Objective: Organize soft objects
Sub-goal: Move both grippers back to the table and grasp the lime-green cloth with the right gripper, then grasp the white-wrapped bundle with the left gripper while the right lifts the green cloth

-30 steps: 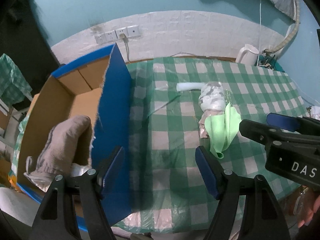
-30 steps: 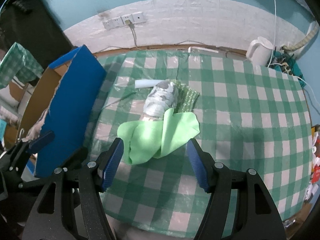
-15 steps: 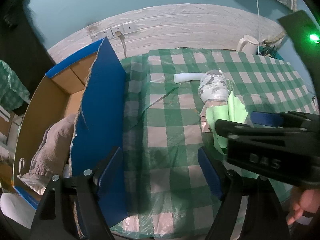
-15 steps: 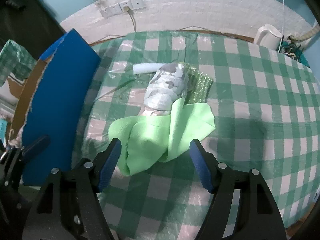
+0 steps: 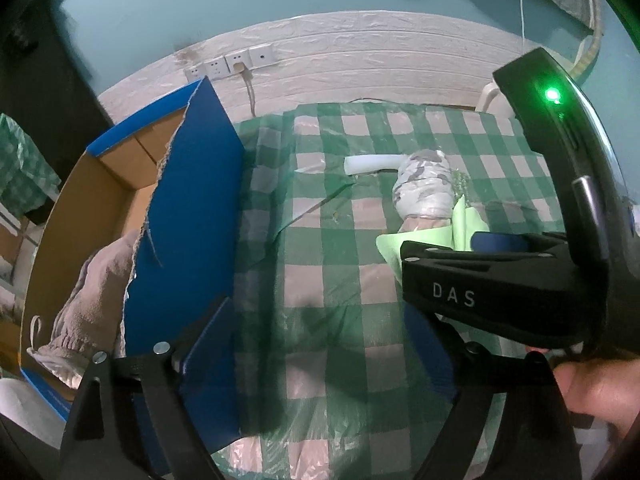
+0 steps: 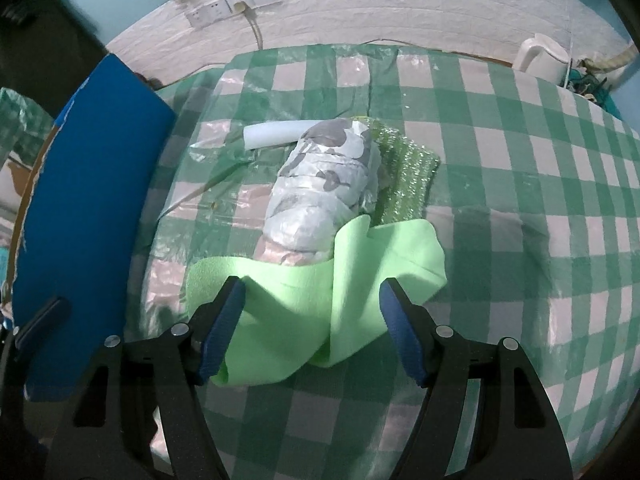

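Observation:
A light green cloth (image 6: 320, 296) lies crumpled on the checked table, partly over a grey-patterned wrapped bundle (image 6: 328, 184). My right gripper (image 6: 312, 328) is open, its two blue pads either side of the cloth. The cloth (image 5: 460, 232) also shows in the left wrist view, behind the right gripper's black body. My left gripper (image 5: 324, 340) is open and empty above the table's left part, beside the blue cardboard box (image 5: 188, 216). A beige cloth (image 5: 84, 304) lies inside the box.
A white foam tube (image 6: 272, 134) and a green bubble-wrap piece (image 6: 408, 176) lie by the bundle. A white kettle (image 6: 540, 56) stands at the back right. The box's blue flap (image 6: 84, 208) stands upright at the table's left edge.
My right gripper has moved forward and down until its open pads flank the green cloth. My left gripper has shifted right, away from the box opening.

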`<state>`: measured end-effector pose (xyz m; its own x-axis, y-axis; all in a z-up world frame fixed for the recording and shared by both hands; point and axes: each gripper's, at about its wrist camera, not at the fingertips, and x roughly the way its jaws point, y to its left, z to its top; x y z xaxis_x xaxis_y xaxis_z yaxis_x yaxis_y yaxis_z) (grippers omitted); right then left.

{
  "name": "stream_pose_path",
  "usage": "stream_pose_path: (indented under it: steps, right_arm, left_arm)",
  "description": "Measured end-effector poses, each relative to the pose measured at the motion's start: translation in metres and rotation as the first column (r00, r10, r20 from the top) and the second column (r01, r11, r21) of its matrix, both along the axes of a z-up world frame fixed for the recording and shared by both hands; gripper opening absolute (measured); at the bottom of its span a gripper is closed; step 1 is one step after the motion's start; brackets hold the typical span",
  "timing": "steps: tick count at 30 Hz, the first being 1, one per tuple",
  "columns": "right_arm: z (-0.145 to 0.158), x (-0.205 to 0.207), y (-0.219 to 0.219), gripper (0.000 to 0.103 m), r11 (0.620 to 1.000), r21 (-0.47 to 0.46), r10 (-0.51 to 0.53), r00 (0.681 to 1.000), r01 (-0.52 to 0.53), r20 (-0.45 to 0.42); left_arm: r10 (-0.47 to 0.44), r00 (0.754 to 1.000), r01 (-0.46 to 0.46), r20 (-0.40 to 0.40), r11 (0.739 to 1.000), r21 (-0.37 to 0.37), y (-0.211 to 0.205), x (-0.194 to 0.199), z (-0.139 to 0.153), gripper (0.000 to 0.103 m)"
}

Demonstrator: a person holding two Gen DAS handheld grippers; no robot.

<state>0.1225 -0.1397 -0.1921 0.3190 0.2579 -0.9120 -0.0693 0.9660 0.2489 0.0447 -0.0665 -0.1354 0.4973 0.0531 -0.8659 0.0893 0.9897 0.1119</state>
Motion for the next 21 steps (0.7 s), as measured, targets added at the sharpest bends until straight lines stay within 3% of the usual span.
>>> stream_pose_path:
  steps: [1,2,4,7,13,21]
  right_arm:
    - [-0.001,0.001,0.000,0.064,1.000,0.001,0.008,1.000,-0.008,-0.001]
    - [-0.002,0.001,0.000,0.046,1.000,0.004,0.016,1.000,-0.016,-0.002]
    - [-0.004,0.002,-0.002,0.030,0.999,0.008,0.032,0.999,-0.032,-0.016]
    - [-0.002,-0.005,-0.004,0.019,0.998,-0.009,0.062,0.998,-0.063,-0.016]
    - [0.002,-0.024,-0.024,0.013,0.998,-0.004,0.060,0.998,-0.060,-0.034]
    - [0.009,-0.055,-0.050,0.012,0.999,-0.033,0.039,0.998,-0.041,-0.056]
  left_arm:
    - [-0.003,1.000,0.003,0.001,1.000,0.004,-0.001,0.000,-0.001,0.088]
    - [-0.004,1.000,0.004,0.001,1.000,0.014,-0.002,0.000,-0.002,0.088]
    - [-0.014,1.000,0.014,0.004,1.000,0.023,-0.005,0.000,-0.003,0.088]
    - [-0.036,0.999,0.037,-0.012,0.999,0.012,-0.008,0.001,-0.005,0.088]
    - [-0.038,0.999,0.039,-0.030,0.999,0.009,-0.008,0.001,-0.007,0.088]
    - [-0.048,0.999,0.048,-0.013,0.999,0.012,-0.014,-0.010,0.000,0.088]
